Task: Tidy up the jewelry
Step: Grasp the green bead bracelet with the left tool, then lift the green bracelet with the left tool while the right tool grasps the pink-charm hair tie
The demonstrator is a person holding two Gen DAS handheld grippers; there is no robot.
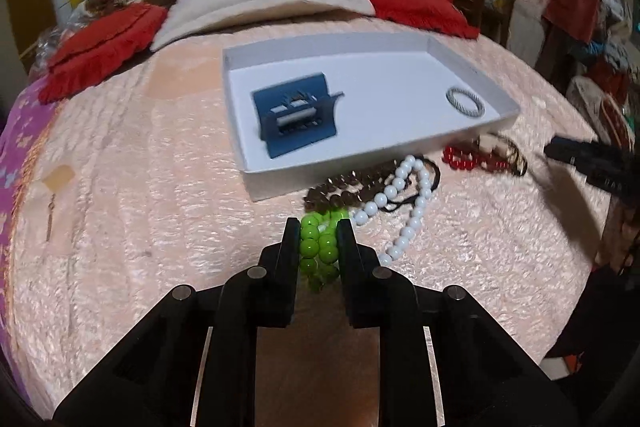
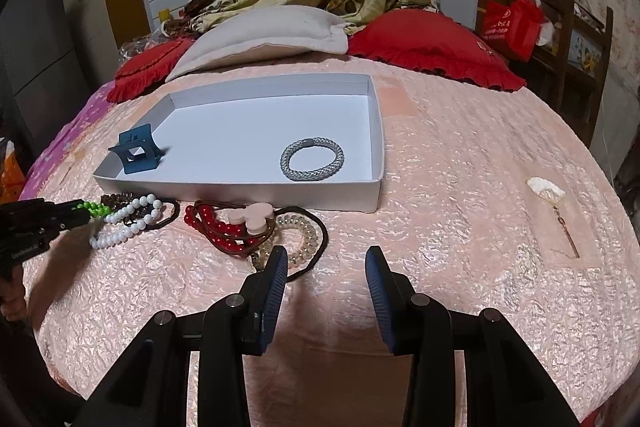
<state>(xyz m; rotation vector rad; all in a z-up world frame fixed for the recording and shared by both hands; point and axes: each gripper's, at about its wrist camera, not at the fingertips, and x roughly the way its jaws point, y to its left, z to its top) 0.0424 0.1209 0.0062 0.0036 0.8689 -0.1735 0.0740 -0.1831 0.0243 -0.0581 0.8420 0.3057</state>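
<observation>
The green bead bracelet (image 1: 319, 247) is pinched between the left gripper (image 1: 319, 233) jaws; the right gripper (image 2: 326, 259) jaws are held spread, nothing between them, hair ties (image 2: 300, 233) just ahead.

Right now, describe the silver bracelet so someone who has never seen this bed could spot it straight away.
Find the shallow white cardboard tray lying on the pink quilted bedspread. Inside it, near the corner away from the blue plastic hair claw, lies the silver-grey woven mesh bracelet. It is the only plain closed ring without beads; the beaded strands all lie outside the tray.
</observation>
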